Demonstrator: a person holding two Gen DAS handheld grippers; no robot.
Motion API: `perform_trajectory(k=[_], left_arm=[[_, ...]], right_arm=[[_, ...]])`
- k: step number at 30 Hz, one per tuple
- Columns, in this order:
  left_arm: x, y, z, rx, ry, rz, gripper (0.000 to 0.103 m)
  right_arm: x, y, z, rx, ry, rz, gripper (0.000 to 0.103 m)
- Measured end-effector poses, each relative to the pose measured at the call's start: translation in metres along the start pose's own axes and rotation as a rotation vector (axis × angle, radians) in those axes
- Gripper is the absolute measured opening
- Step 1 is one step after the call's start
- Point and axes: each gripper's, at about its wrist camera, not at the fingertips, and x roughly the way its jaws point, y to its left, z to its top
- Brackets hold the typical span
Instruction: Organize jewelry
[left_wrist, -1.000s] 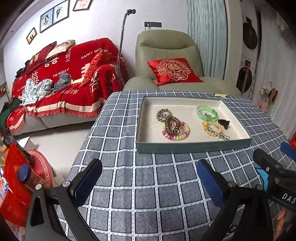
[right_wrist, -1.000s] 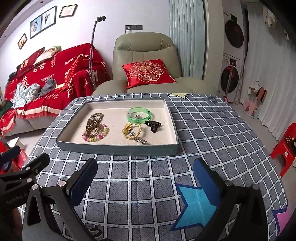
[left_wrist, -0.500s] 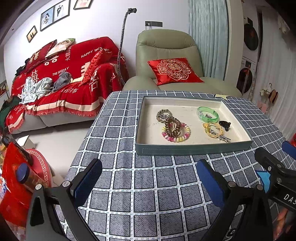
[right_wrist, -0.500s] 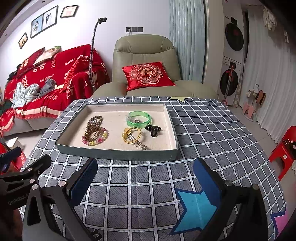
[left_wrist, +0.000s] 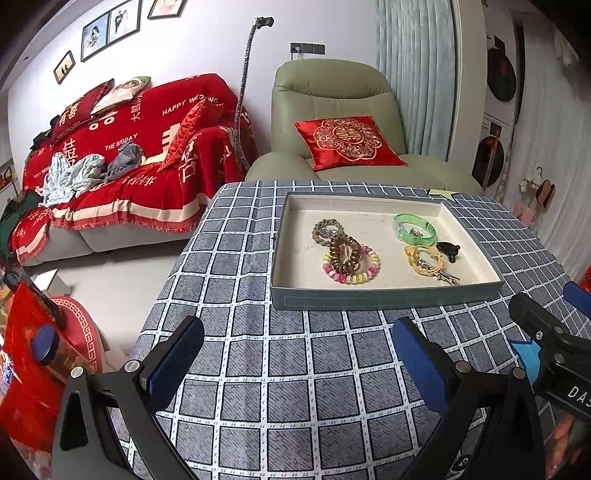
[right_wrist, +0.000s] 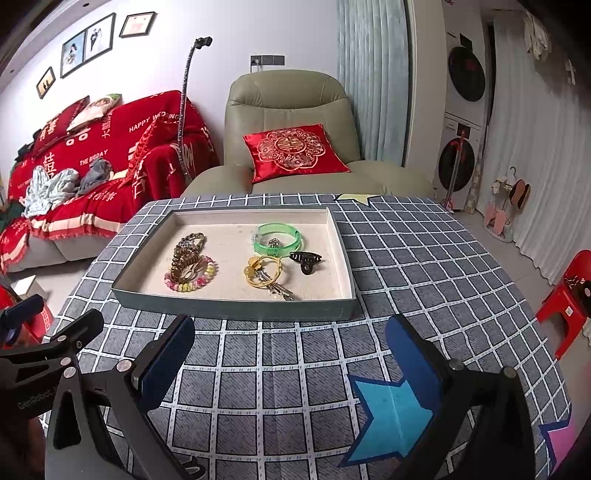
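Observation:
A grey-green tray (left_wrist: 384, 297) (right_wrist: 236, 308) with a cream lining sits on the checked tablecloth. In it lie a green bangle (left_wrist: 414, 229) (right_wrist: 279, 240), a pastel bead bracelet (left_wrist: 351, 264) (right_wrist: 190, 275) with a brown coil hair tie (left_wrist: 343, 253) on it, a brown bead bracelet (left_wrist: 327, 228), a yellow ring with keys (left_wrist: 428, 262) (right_wrist: 264, 271) and a black hair claw (left_wrist: 447, 251) (right_wrist: 306, 258). My left gripper (left_wrist: 299, 363) is open and empty, short of the tray's near wall. My right gripper (right_wrist: 290, 360) is open and empty, also short of the tray.
The table's left edge (left_wrist: 166, 277) drops to the floor, with red items (left_wrist: 33, 354) below. A green armchair (left_wrist: 332, 122) with a red cushion stands behind the table. A blue star patch (right_wrist: 391, 410) lies on the cloth near my right gripper. A red stool (right_wrist: 565, 295) stands at right.
Both grippers have pulled back slightly and risen, so the tray sits a little farther off. Both stay open. The jewelry has not moved.

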Motion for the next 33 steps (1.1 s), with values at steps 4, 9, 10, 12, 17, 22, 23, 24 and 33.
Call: perform_trajectory(k=[4,9,10,12,17,22,23,24,33], left_arm=[[-0.0009,-0.0002,0.0006,0.002,-0.003,0.000,0.103],[-0.0022,-0.0001,-0.0001,0.001,-0.001,-0.001,0.103],[-0.0023,-0.0002,0.0001,0.002,-0.002,0.001,0.103],[-0.0023,-0.0002,0.0006,0.001,-0.002,0.000,0.103],[-0.0021,-0.0004,0.0003,0.003,-0.001,0.000,0.103],[-0.0032,0.0000,0.0007,0.002,-0.002,-0.002,0.103],[-0.0032,-0.0003,0.0007,0.003,-0.002,-0.003,0.103],[-0.0035,-0.0002,0.0010,0.003,-0.003,-0.003,0.103],[-0.0037,-0.0005,0.0010,0.005,-0.002,-0.002,0.103]], right_arm=[[0.0001,-0.0002,0.0000,-0.001,-0.001,-0.001,0.103],[0.0004,-0.0003,0.0000,0.001,0.001,0.001,0.103],[0.0000,0.0002,0.0004,0.001,0.001,0.001,0.103],[-0.0003,0.0003,0.0007,0.002,0.001,0.002,0.103],[-0.0005,0.0004,0.0006,0.001,0.000,0.002,0.103],[-0.0012,0.0002,0.0012,0.005,0.000,0.002,0.103],[-0.0019,0.0008,0.0017,0.005,-0.001,0.003,0.103],[-0.0019,0.0010,0.0018,0.005,0.000,0.001,0.103],[-0.0019,0.0004,0.0016,0.008,0.000,0.003,0.103]])
